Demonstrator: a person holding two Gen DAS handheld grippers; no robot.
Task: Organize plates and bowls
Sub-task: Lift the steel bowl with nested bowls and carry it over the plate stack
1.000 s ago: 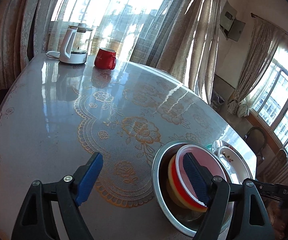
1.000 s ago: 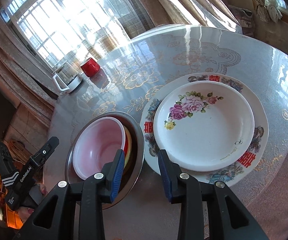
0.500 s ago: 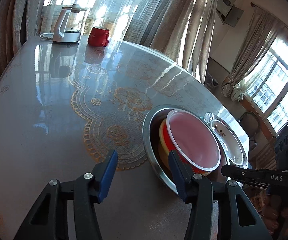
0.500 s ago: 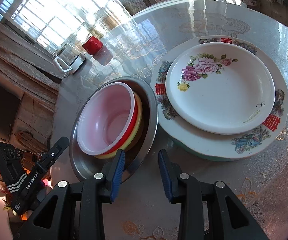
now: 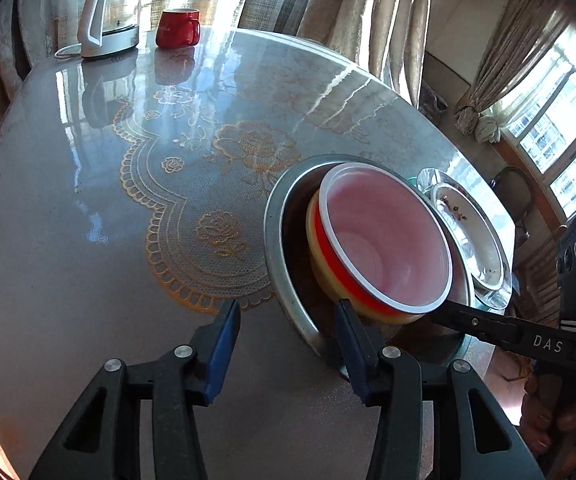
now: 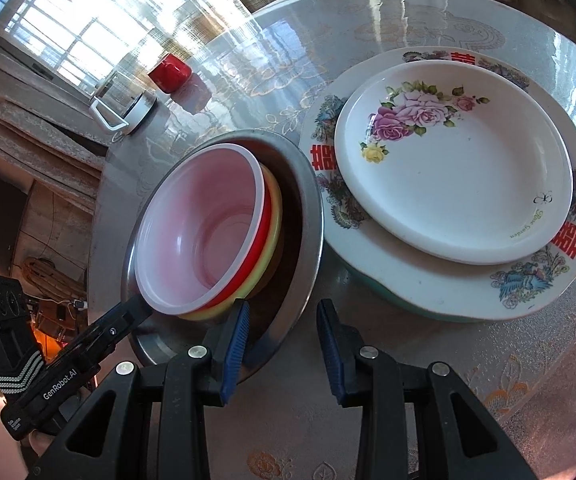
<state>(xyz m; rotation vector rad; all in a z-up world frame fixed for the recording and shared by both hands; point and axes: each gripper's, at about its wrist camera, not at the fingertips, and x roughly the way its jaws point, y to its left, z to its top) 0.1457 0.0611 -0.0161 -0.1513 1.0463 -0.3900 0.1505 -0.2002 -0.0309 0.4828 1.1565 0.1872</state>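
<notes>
Both grippers are converging on the steel basin (image 6: 308, 216), which is sitting on the table (image 5: 87, 200) just beside the plate stack. Left gripper (image 5: 288, 344) has just been closing its jaws; they are now straddling the near rim of the basin, one finger outside, one inside, but the pads aren't pressing on the rim yet, so it's still apart and holding nothing. A second ago it was much wider and further off the basin, so this looks like a rim grasp in setup. Right gripper (image 6: 281, 344) is hovering partly open at the basin's near edge on the plate side, left finger over the rim, nothing clamped; its gap is unchanged. Pink bowl (image 6: 203, 232) is sitting tilted inside the basin, nested on a red and a yellow bowl (image 6: 273, 216). The small floral plate (image 6: 460, 160) is already lying on the big plate (image 6: 428, 280), touching the basin's far side. Judging by that, the plates are done and the bowls are nested; remaining work is probably squaring or moving the basin stack. Risk: the tilted bowls shifting if the basin gets lifted by one edge.
</notes>
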